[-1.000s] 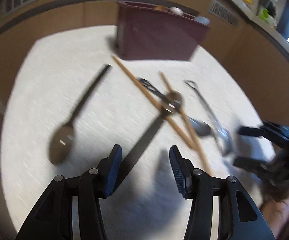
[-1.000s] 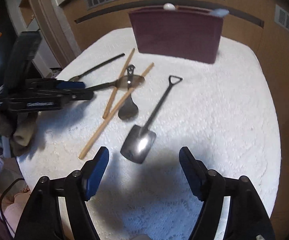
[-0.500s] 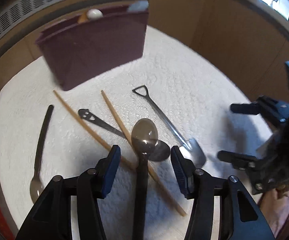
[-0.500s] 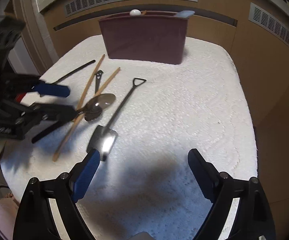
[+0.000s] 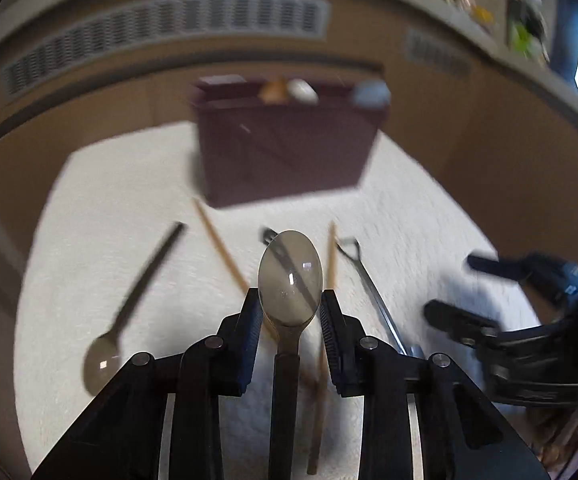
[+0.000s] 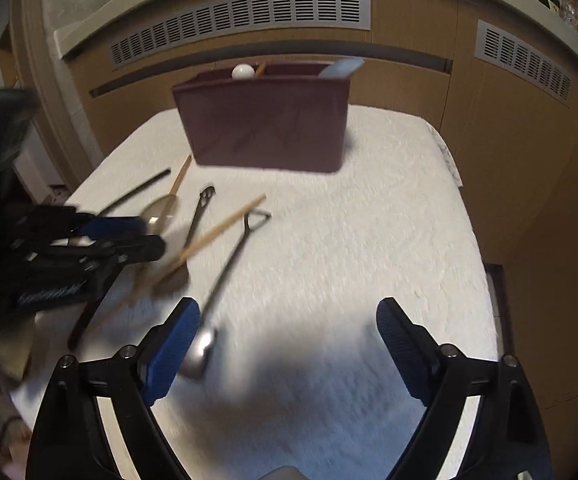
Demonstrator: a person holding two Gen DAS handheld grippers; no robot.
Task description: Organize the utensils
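Your right gripper (image 6: 287, 344) hovers wide open above the white desk (image 6: 369, 248), its left pad beside the shovel-shaped spoon (image 6: 225, 276).

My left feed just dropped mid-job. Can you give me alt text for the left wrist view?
The left hand-held gripper holds a dark-handled metal spoon between its fingers, bowl pointing forward toward the maroon rectangular utensil holder. Beneath it on the white textured cloth lie two wooden chopsticks, another dark-handled spoon and a shovel-shaped metal spoon; the view is motion-blurred.

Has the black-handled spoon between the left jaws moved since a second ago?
Yes. The black-handled spoon has been lifted off the white tablecloth; in the right wrist view its bowl sits nearer the maroon organizer box, beside the left gripper.
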